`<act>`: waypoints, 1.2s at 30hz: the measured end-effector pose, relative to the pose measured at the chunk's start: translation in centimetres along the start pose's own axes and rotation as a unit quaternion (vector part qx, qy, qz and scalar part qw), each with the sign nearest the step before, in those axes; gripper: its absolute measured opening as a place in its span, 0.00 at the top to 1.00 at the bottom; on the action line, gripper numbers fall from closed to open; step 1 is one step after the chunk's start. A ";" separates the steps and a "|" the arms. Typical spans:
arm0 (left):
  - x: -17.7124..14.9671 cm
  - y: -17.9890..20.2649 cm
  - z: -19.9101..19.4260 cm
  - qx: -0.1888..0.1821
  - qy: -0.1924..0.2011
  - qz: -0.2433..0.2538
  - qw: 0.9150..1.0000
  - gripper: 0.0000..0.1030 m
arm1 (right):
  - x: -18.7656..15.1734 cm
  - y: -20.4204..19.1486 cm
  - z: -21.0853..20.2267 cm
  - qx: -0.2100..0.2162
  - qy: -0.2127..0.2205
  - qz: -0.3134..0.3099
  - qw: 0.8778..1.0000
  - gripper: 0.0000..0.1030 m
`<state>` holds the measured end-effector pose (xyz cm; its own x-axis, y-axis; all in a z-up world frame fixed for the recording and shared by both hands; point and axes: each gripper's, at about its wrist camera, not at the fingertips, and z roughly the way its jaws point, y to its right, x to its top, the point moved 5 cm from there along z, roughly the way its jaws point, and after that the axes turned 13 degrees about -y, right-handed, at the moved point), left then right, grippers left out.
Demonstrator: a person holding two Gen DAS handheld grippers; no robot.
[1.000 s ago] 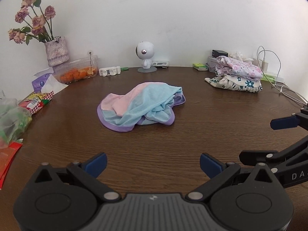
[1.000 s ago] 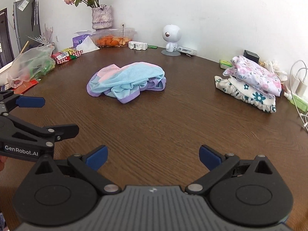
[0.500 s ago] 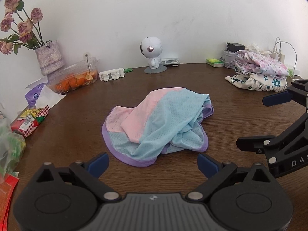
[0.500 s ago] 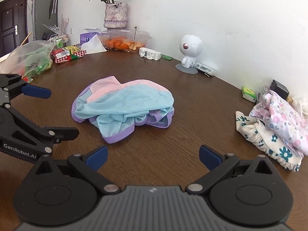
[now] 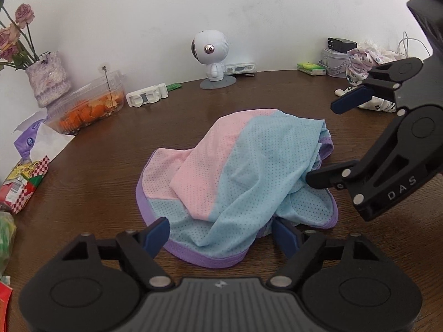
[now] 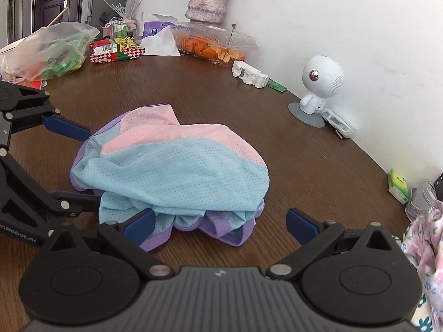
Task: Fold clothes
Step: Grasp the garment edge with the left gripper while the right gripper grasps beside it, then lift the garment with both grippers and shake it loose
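A crumpled mesh garment (image 5: 238,177), pink and light blue with purple trim, lies in a heap on the brown wooden table (image 5: 110,166); it also shows in the right wrist view (image 6: 177,171). My left gripper (image 5: 221,233) is open, its fingertips at the heap's near edge. My right gripper (image 6: 221,222) is open at the heap's other side, the purple hem between its fingertips. Each gripper shows in the other's view: the right one (image 5: 332,141) at the right, the left one (image 6: 69,163) at the left. Neither holds cloth.
A stack of folded floral clothes (image 5: 368,83) sits at the far right. Along the wall stand a white robot figure (image 5: 211,58), a clear box of orange food (image 5: 91,105), a vase (image 5: 49,83), a tissue pack (image 5: 38,138) and snack packets (image 5: 22,177). A plastic bag (image 6: 47,49) lies at the left.
Both grippers have moved forward to the garment from opposite sides; it now fills the middle of both views. Both stay open.
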<state>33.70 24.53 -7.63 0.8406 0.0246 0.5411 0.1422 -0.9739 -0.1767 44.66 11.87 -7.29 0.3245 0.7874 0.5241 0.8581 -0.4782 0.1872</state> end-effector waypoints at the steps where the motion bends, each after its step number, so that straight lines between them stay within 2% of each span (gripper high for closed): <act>1: 0.2 -0.1 0.1 -0.004 0.001 0.000 1.000 0.28 | 0.3 0.2 0.3 0.002 -0.001 -0.001 1.000 0.07; 3: 0.5 -0.2 0.3 -0.016 0.001 -0.001 1.000 0.45 | 0.6 0.4 0.5 0.010 0.002 0.001 1.000 0.19; 4: 0.6 -0.3 0.4 -0.023 0.000 -0.003 1.000 0.49 | 0.7 0.5 0.6 0.014 0.004 0.002 1.000 0.31; 5: 0.8 -0.4 0.5 -0.028 0.000 -0.005 1.000 0.57 | 0.9 0.6 0.7 0.018 0.005 0.003 1.000 0.45; 6: 0.9 -0.4 0.5 -0.032 0.000 -0.006 0.999 0.65 | 1.0 0.6 0.8 0.022 0.007 0.004 1.000 0.52; 8: 1.1 -0.6 0.7 -0.040 0.000 -0.009 0.999 0.74 | 1.3 0.8 1.0 0.030 0.010 0.006 0.999 0.69; 11: 1.4 -0.8 0.7 -0.048 0.006 -0.009 0.999 0.84 | 1.6 0.9 1.0 0.040 0.016 0.007 0.999 0.86; 13: 1.4 -0.8 0.6 -0.058 0.013 -0.008 0.998 0.89 | 1.6 0.8 0.6 0.038 0.019 0.003 0.999 0.90; 18: 1.8 -1.3 -0.2 -0.079 0.026 -0.022 0.996 0.90 | 1.5 0.3 -0.6 0.031 0.027 -0.006 0.999 0.92; 25: 2.0 -1.4 -1.6 -0.084 0.039 -0.025 0.995 0.93 | 1.5 -0.3 -2.2 0.020 0.039 -0.018 0.999 0.93; 30: 2.3 -1.3 -3.7 -0.088 0.053 -0.033 0.994 0.95 | 1.5 -0.6 -4.3 0.008 0.052 -0.023 0.998 0.93; 36: 3.1 -0.7 -7.6 -0.093 0.089 -0.031 0.991 0.95 | 1.5 -0.7 -8.4 -0.019 0.072 -0.023 0.997 0.94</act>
<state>32.20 23.60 0.42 0.7258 0.0616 0.6852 0.0781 -0.9969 0.0070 41.20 10.13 0.32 0.2225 0.7465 0.6271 0.8544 -0.4591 0.2434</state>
